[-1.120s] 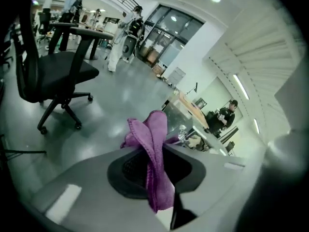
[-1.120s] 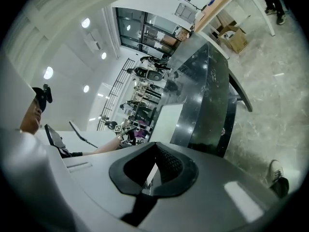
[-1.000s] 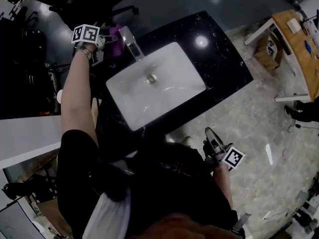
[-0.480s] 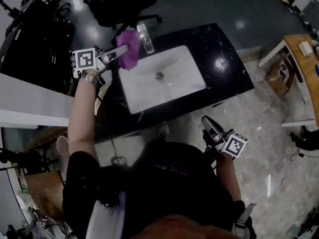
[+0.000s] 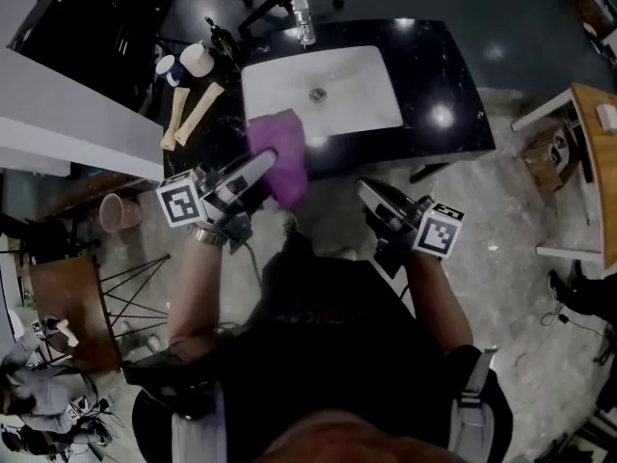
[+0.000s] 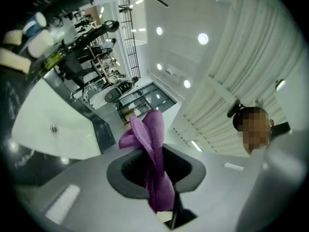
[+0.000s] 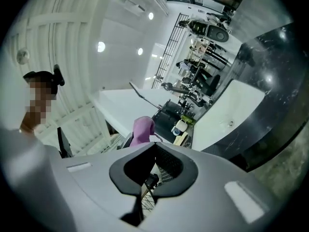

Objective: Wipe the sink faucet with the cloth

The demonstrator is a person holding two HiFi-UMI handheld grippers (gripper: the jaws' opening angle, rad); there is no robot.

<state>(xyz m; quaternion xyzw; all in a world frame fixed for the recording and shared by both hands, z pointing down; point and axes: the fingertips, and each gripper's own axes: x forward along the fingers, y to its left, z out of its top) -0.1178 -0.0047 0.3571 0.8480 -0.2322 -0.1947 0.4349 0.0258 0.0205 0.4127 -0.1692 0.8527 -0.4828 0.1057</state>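
Head view: the white sink basin sits in a black counter at 12 o'clock, with the faucet on its far rim. The left gripper, at about 10 o'clock just off centre, points toward the counter's near edge and carries the purple cloth, which hangs over that edge, well apart from the faucet. The right gripper is at about 3 o'clock near centre, in front of the counter. Two cups and two beige tubes lie on the counter at 11 o'clock.

Left gripper view: the jaws are narrow and clamp the cloth, whose folds rise out past the tips at 12 o'clock. The basin shows at 9 o'clock.

Right gripper view: the jaws are pressed together with nothing between them. The cloth shows beyond them at 12 o'clock, the basin at 2 o'clock.
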